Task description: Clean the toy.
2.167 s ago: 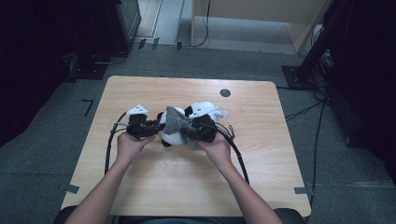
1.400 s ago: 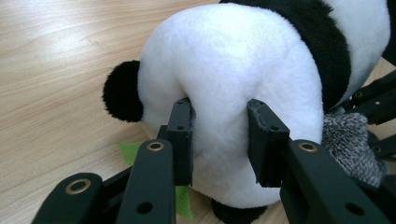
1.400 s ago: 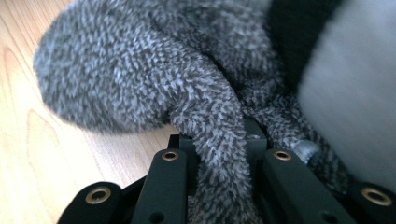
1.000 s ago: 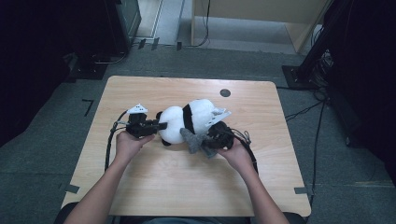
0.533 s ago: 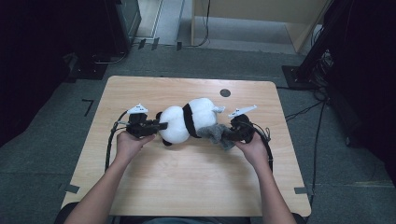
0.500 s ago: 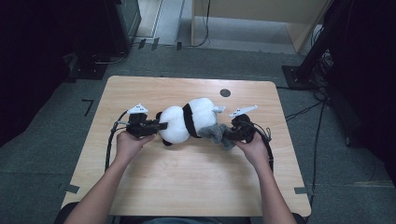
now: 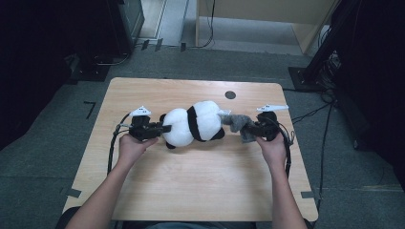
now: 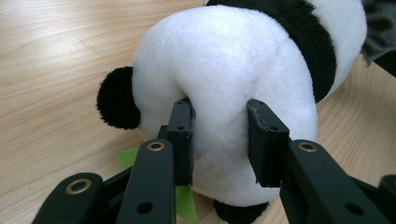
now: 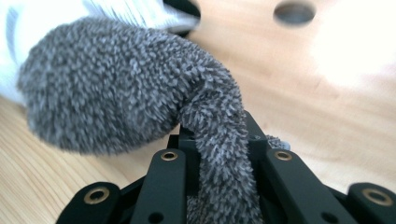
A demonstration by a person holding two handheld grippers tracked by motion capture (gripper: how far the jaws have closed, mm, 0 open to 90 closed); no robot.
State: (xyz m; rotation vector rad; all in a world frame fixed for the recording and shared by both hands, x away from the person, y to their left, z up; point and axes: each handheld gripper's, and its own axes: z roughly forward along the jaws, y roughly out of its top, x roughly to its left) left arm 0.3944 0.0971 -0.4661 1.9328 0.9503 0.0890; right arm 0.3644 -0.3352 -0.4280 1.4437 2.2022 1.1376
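Note:
A black-and-white plush panda (image 7: 193, 123) lies on its side in the middle of the wooden table (image 7: 200, 191). My left gripper (image 7: 165, 129) is shut on the panda's white rear; in the left gripper view its pads press into the fur (image 8: 224, 126) beside a black foot (image 8: 116, 98). A grey fuzzy cloth (image 7: 236, 123) stretches from the panda's head end to my right gripper (image 7: 250, 129), which is shut on it. In the right gripper view the grey cloth (image 9: 140, 84) runs down between the jaws. A green felt scrap (image 8: 182, 205) peeks from under the panda.
A round cable hole (image 7: 230, 94) sits near the table's far edge. Cables trail from both grippers across the table. Dark equipment and a wooden cabinet (image 7: 267, 14) stand on the carpet beyond the table. Bare wood stretches in front of the panda.
My right gripper has pulled the grey cloth to the right, away from the panda, drawing it out. The left gripper has held the panda's rear in place.

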